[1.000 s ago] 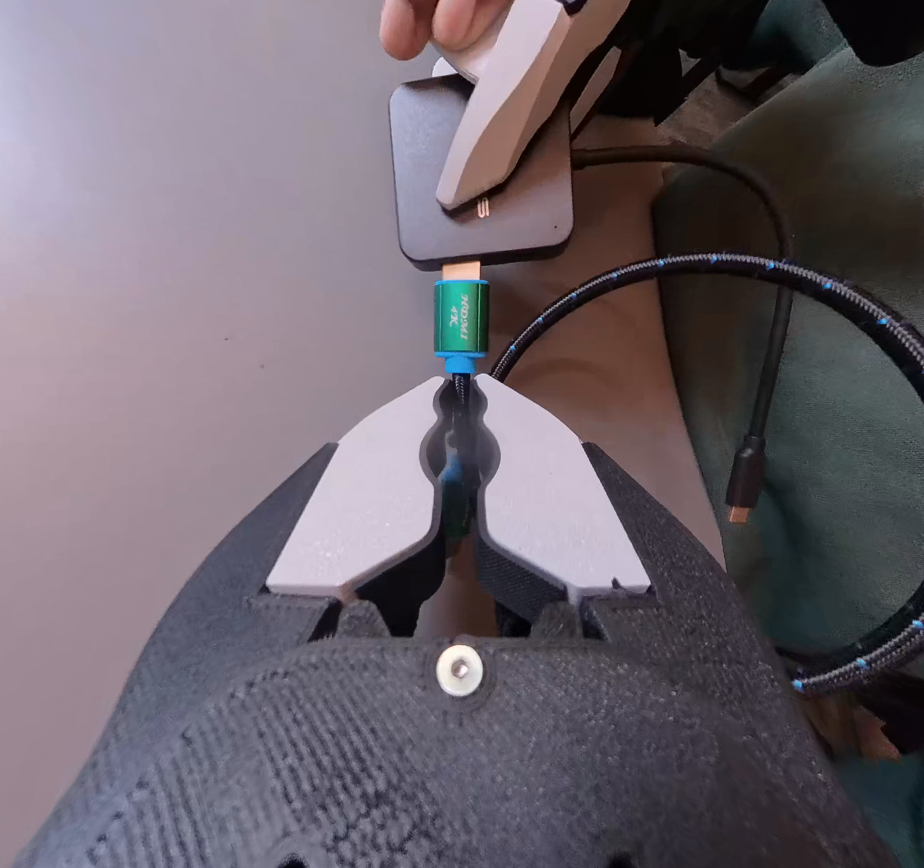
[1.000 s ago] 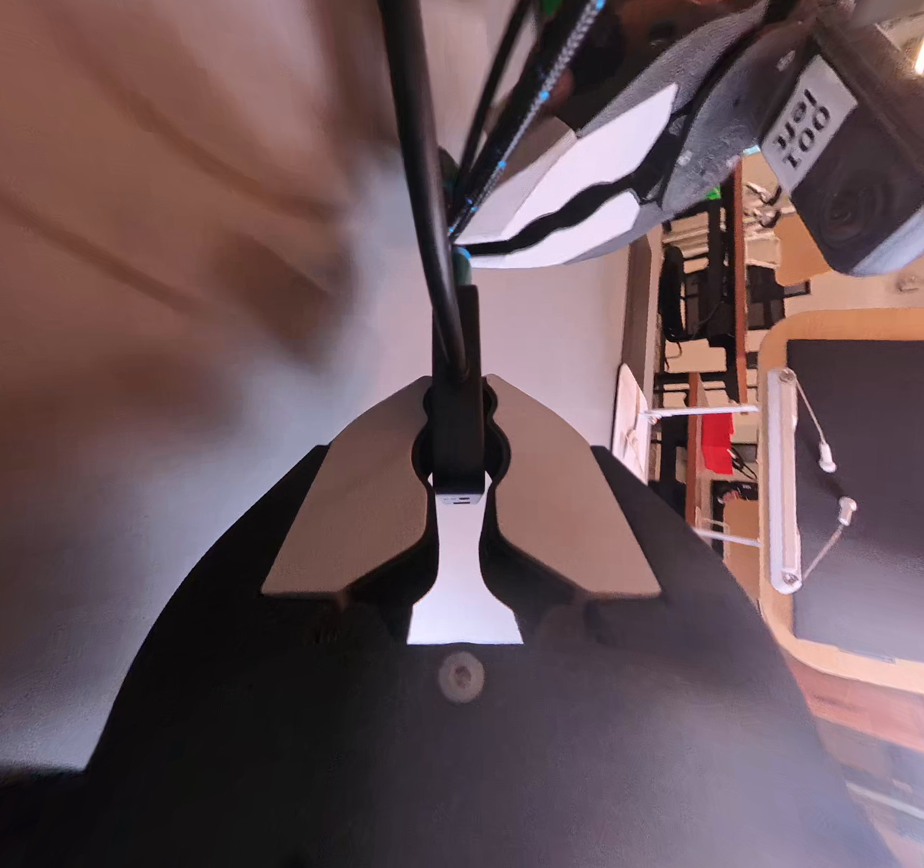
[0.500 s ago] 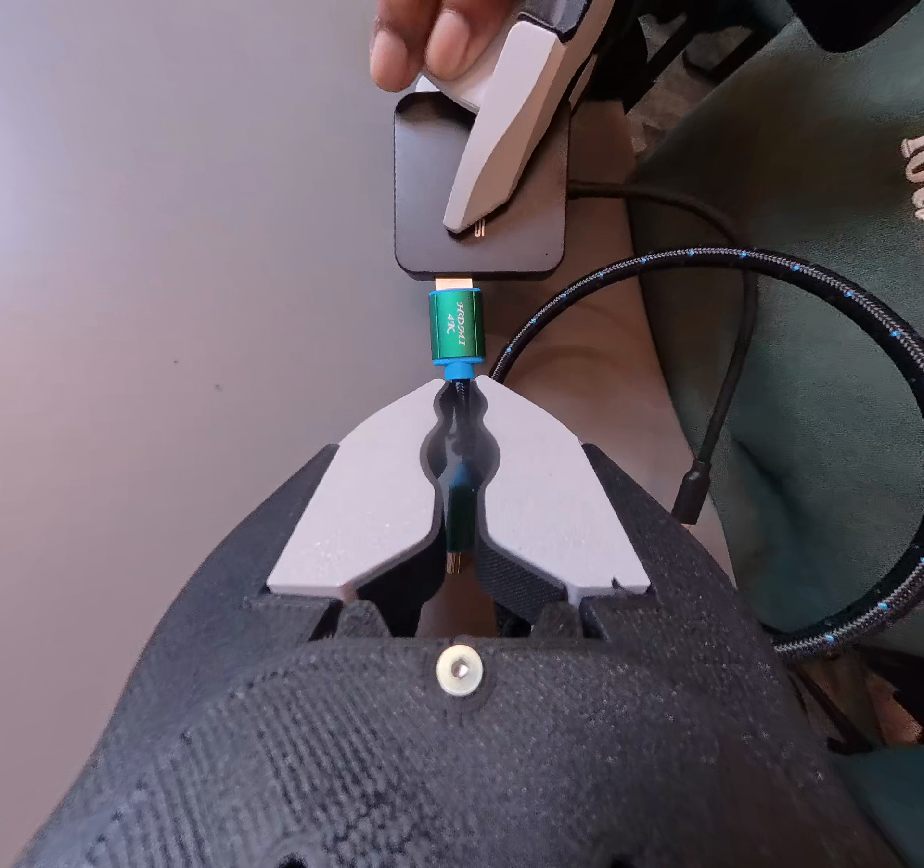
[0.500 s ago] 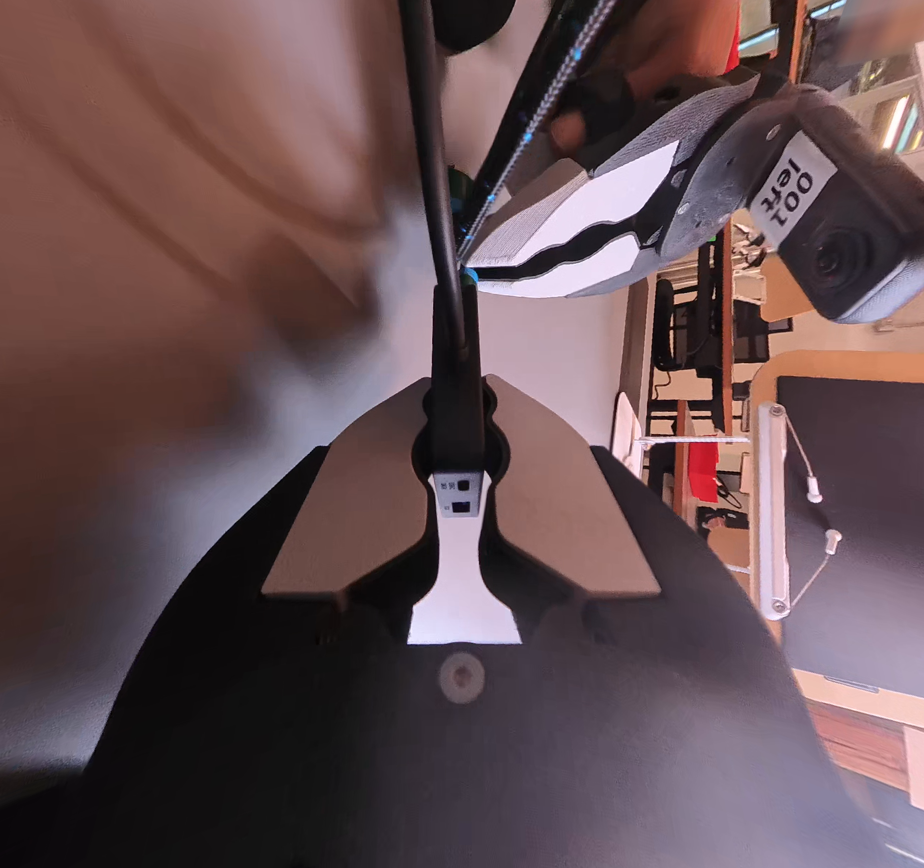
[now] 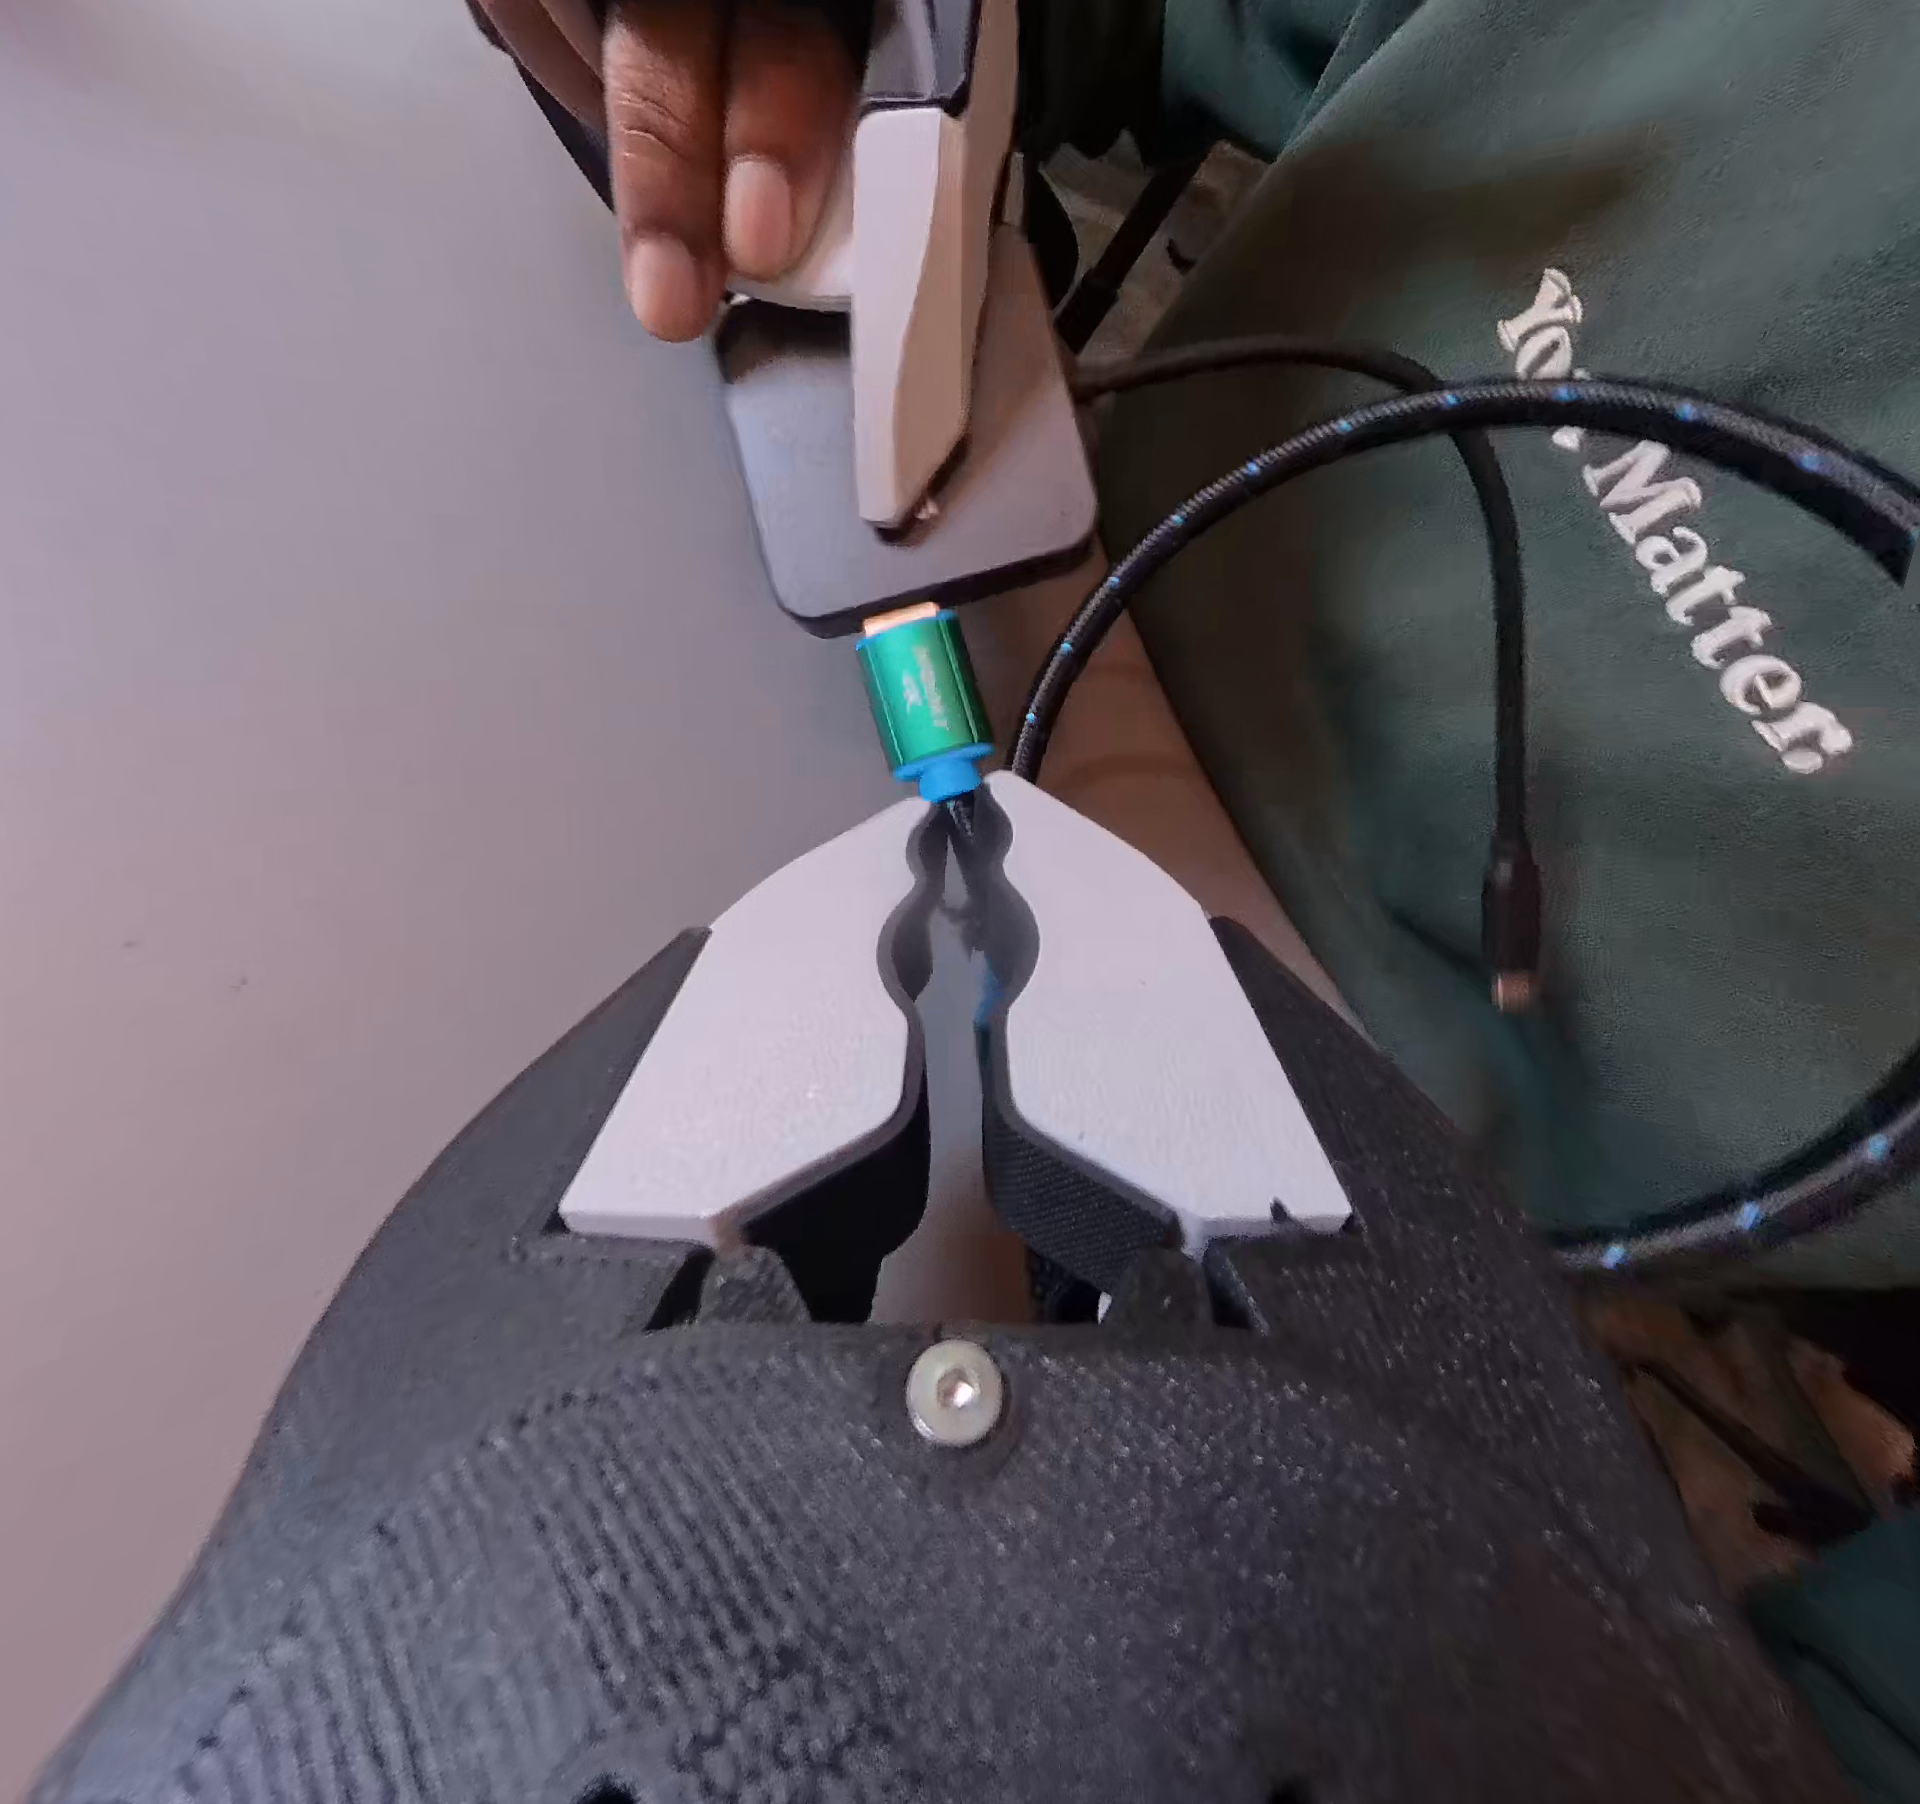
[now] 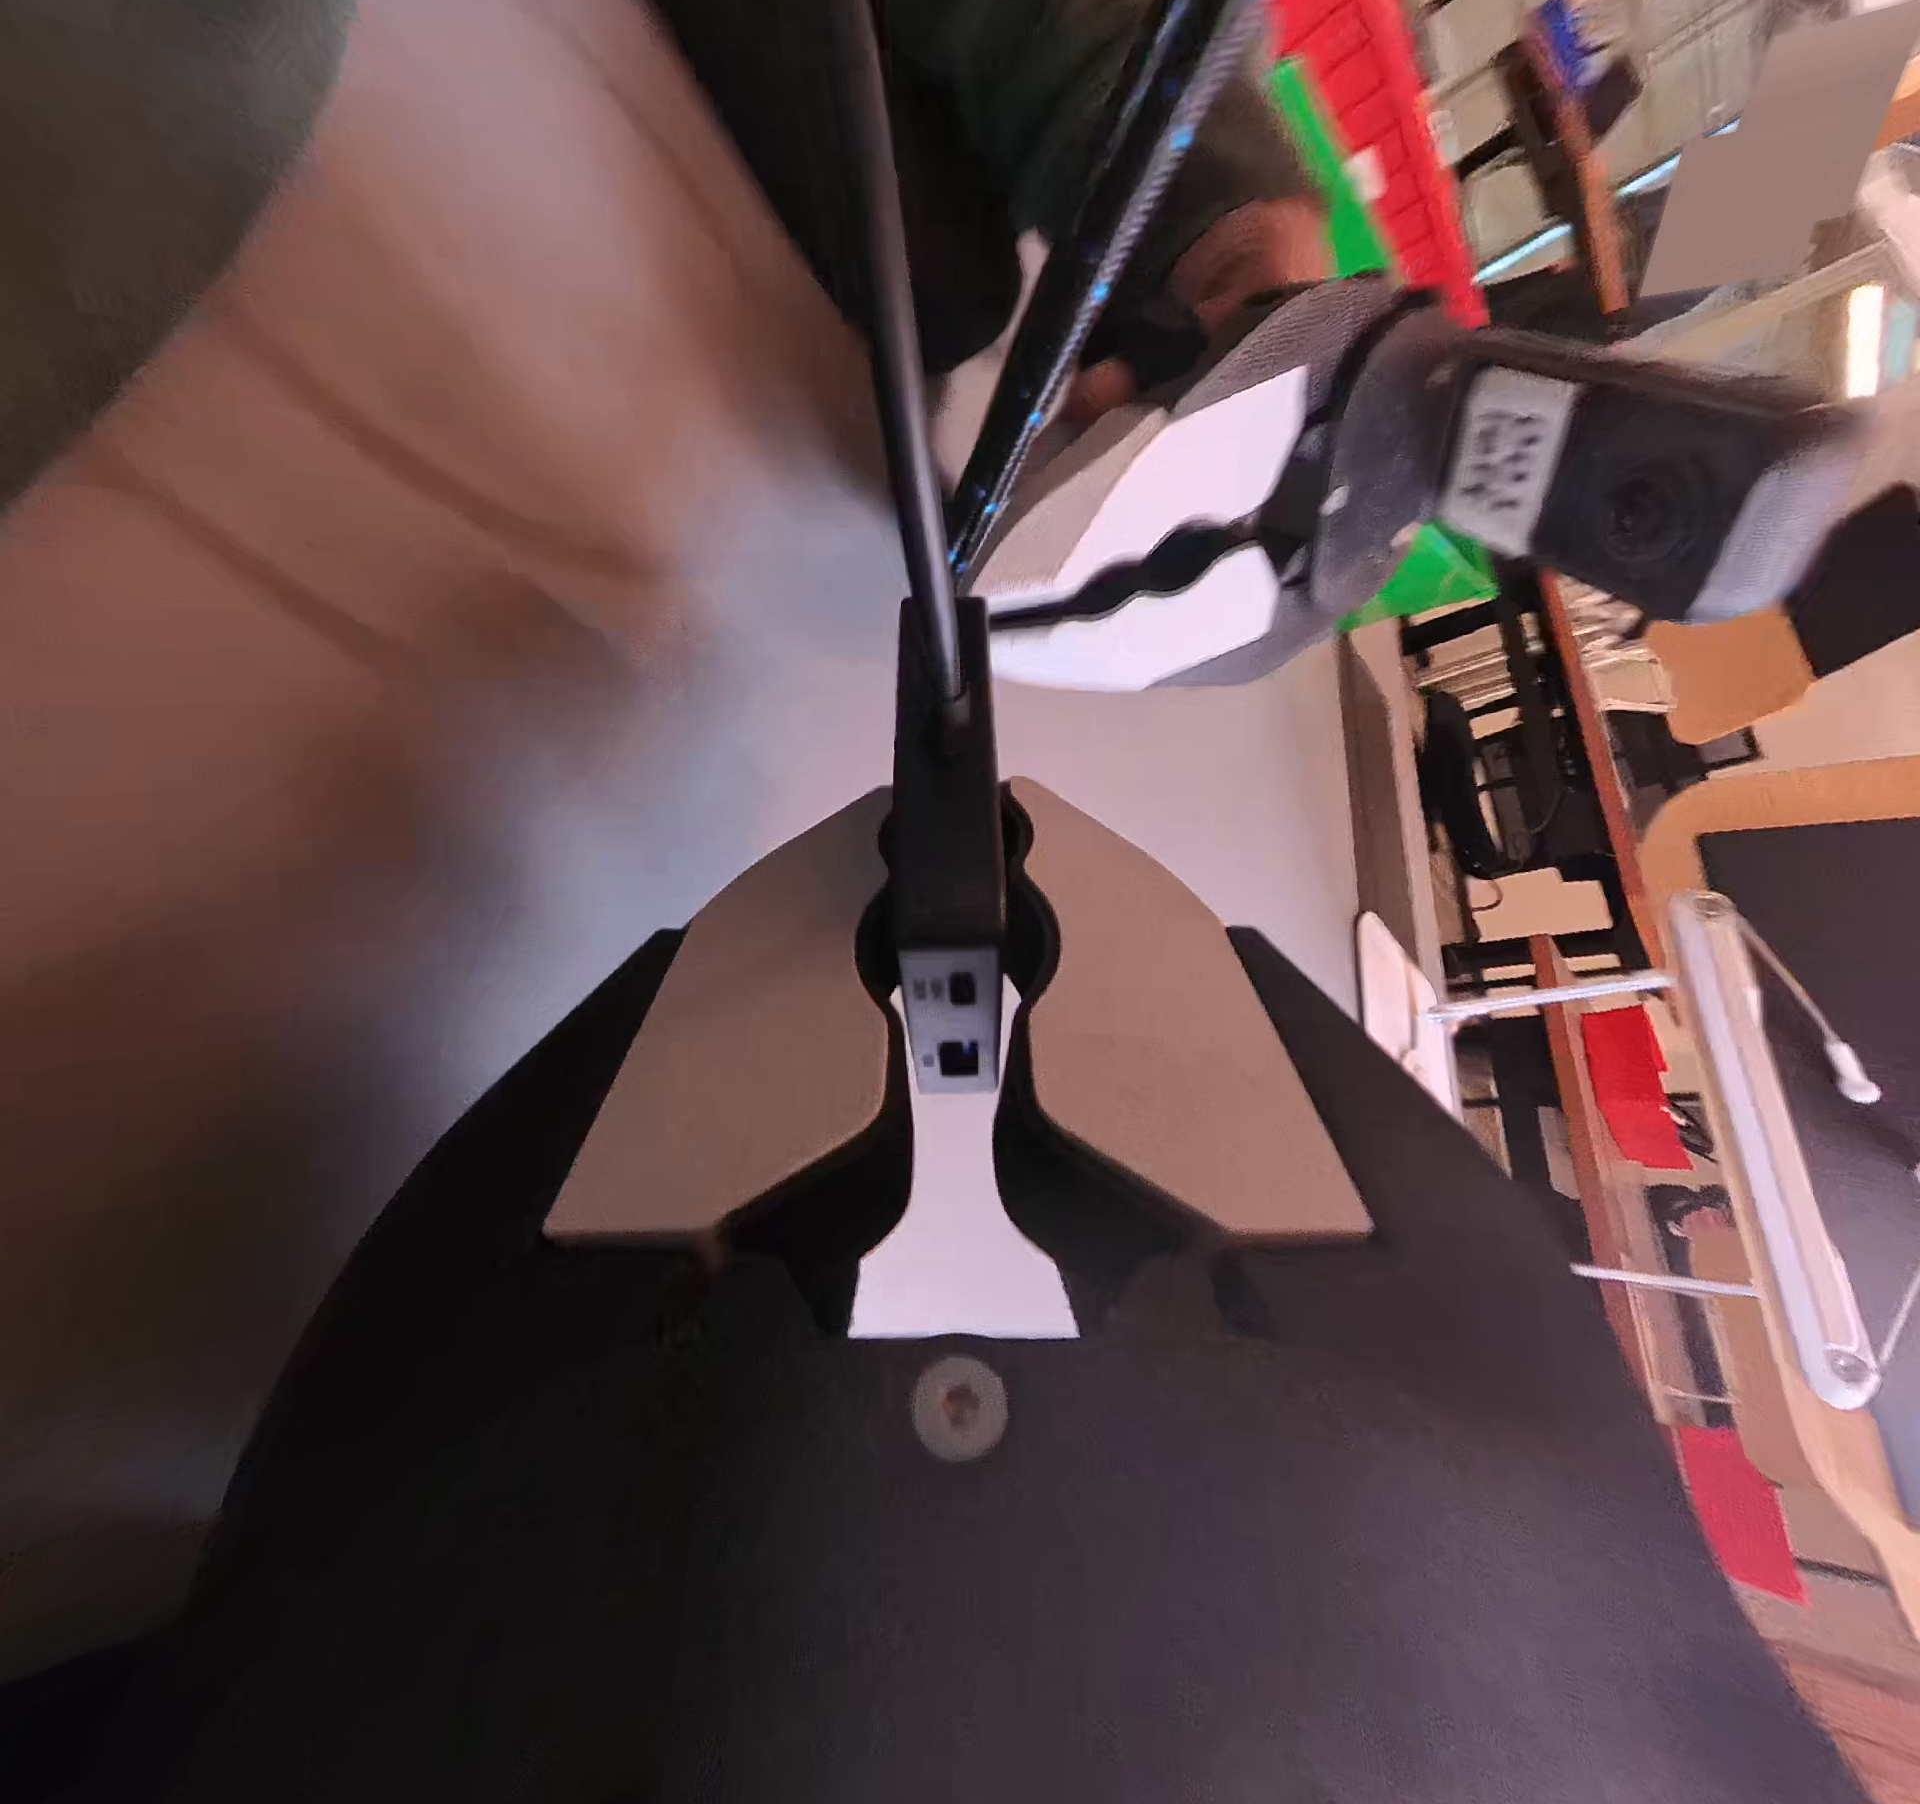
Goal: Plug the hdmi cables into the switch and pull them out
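Green metal plug (image 5: 923, 694), lettered, meets your black hub (image 5: 997, 507); left hand-held gripper (image 5: 961, 804) pinches its braided cable (image 5: 1081, 663), right hand-held gripper (image 6: 948, 819) clamps the hub.

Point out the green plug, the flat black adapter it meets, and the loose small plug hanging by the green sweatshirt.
Green plug (image 5: 923, 700), left wrist view: middle of its green metal shell.
Flat black adapter (image 5: 1023, 497), left wrist view: bare top face beside the right gripper's finger.
Loose small plug (image 5: 1515, 923), left wrist view: its dark body above the metal tip.
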`<action>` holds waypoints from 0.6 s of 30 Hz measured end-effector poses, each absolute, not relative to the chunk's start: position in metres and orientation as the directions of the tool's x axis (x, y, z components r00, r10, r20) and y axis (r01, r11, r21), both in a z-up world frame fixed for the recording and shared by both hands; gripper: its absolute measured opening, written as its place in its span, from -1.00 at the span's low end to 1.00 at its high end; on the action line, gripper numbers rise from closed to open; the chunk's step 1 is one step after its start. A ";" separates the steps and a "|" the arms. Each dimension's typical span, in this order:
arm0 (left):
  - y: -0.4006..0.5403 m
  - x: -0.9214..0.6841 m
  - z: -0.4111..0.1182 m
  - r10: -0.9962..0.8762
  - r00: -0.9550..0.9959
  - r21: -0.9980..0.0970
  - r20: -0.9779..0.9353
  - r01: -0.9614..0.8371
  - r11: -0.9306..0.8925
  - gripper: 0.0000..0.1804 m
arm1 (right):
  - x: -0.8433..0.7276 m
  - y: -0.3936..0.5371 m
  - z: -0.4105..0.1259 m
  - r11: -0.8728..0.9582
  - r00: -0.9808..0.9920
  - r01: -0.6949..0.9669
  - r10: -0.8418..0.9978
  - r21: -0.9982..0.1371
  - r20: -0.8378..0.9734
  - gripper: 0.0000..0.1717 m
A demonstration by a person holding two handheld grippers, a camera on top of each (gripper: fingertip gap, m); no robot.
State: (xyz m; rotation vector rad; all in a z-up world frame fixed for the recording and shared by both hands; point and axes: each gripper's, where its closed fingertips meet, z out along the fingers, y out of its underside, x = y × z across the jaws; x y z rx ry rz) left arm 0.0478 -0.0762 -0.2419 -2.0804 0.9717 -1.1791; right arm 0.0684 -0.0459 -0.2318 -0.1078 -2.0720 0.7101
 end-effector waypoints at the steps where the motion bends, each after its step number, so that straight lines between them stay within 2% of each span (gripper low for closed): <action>1: -0.075 0.050 -0.239 -0.798 0.345 -0.752 0.495 -0.290 -0.592 -0.96 | 0.069 -0.051 -0.226 0.806 -0.577 -0.211 0.354 -0.553 0.736 -0.85; 8: -0.075 0.048 -0.243 -0.818 0.372 -0.759 0.440 -0.333 -0.560 -0.95 | 0.069 -0.056 -0.225 0.801 -0.571 -0.230 0.348 -0.552 0.743 -0.84; 11: -0.067 0.039 -0.234 -0.799 0.400 -0.780 0.449 -0.260 -0.569 -0.94 | 0.061 -0.046 -0.218 0.805 -0.525 -0.194 0.397 -0.560 0.753 -0.82; 13: -0.061 0.033 -0.226 -0.779 0.407 -0.790 0.477 -0.190 -0.583 -0.93 | 0.056 -0.037 -0.213 0.792 -0.506 -0.156 0.449 -0.590 0.737 -0.81; 15: -0.052 0.023 -0.217 -0.787 0.454 -0.834 0.418 -0.153 -0.531 -0.99 | 0.055 -0.030 -0.210 0.757 -0.517 -0.118 0.506 -0.643 0.690 -0.84; 18: -0.038 -0.007 -0.191 -0.769 0.575 -0.906 0.279 -0.108 -0.409 -0.86 | 0.055 -0.016 -0.204 0.680 -0.508 -0.069 0.605 -0.730 0.613 -0.84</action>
